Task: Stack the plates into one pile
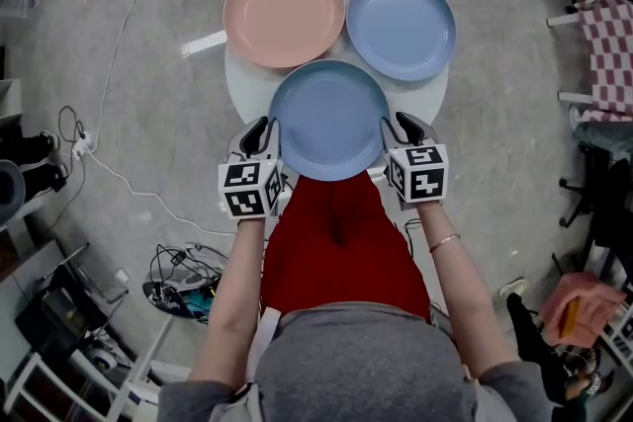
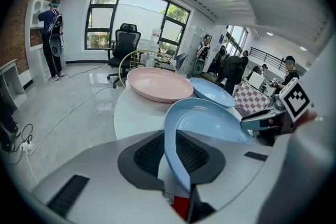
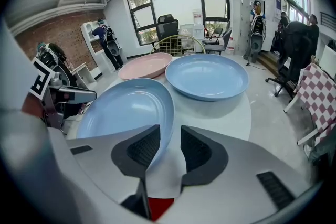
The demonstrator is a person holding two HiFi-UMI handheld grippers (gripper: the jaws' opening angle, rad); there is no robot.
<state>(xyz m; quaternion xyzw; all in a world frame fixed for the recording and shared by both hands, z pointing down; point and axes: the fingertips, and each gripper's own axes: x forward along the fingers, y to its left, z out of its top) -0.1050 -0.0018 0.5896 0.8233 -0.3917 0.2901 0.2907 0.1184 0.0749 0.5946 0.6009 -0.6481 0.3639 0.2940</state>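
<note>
Between both pairs of jaws, the rim of the nearest blue plate (image 1: 328, 119); left gripper (image 1: 260, 131) and right gripper (image 1: 403, 127) released, not pinching.

Pastels on a white table (image 1: 420, 94)
One pink plate (image 1: 284, 12), two light blue: far plate (image 1: 401, 25), near plate (image 1: 329, 119). Red lap cloth (image 1: 341, 247), grey top (image 1: 366, 361), red-white checked cloth (image 1: 613, 40) off right.

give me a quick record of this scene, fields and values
surface: round white table
plates: pink plate, far blue plate, near blue plate, all unstacked
near blue plate position: at the table's near edge
left gripper: jaws apart, astride near blue plate's rim
right gripper: jaws apart, astride the same plate's opposite rim
</note>
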